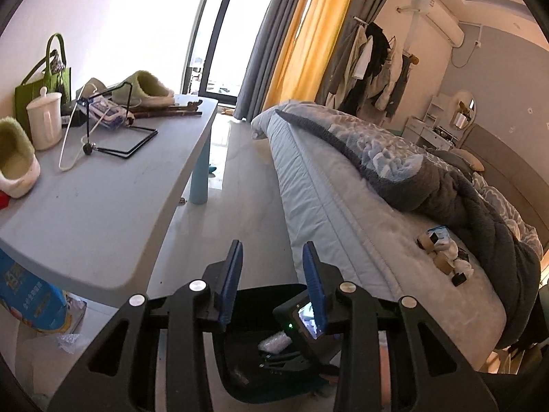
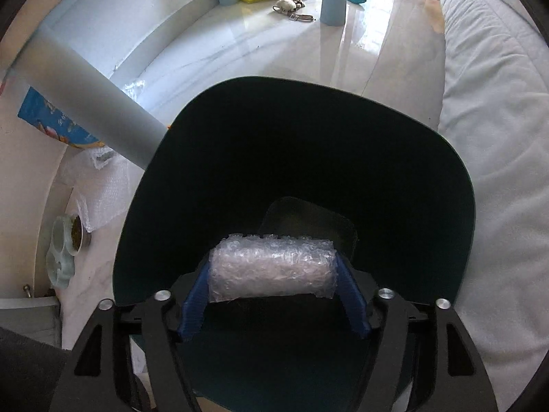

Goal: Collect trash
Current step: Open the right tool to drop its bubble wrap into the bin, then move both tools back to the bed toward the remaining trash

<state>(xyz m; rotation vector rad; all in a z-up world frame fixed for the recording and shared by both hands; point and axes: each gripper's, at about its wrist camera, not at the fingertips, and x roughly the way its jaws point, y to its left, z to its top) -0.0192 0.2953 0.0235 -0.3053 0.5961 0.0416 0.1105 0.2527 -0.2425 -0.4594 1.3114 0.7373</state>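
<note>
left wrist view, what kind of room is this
Most likely a lived-in bedroom: a bed with a rumpled grey blanket, clothes hanging on a wall rack, and curtains beside a glass door.

Bedroom's pretty bright, daylight blasting through the glass door (image 1: 219,31), with grey and yellow curtains (image 1: 302,34) beside it. Pale glossy floor (image 1: 247,185) runs between a grey bench (image 1: 103,213) on light blue legs and the bed (image 1: 360,240), which has a rumpled grey-blue blanket (image 1: 429,171). Clothes hang on a wall rack (image 1: 370,65), and an air conditioner (image 1: 442,24) is mounted up high.
</note>
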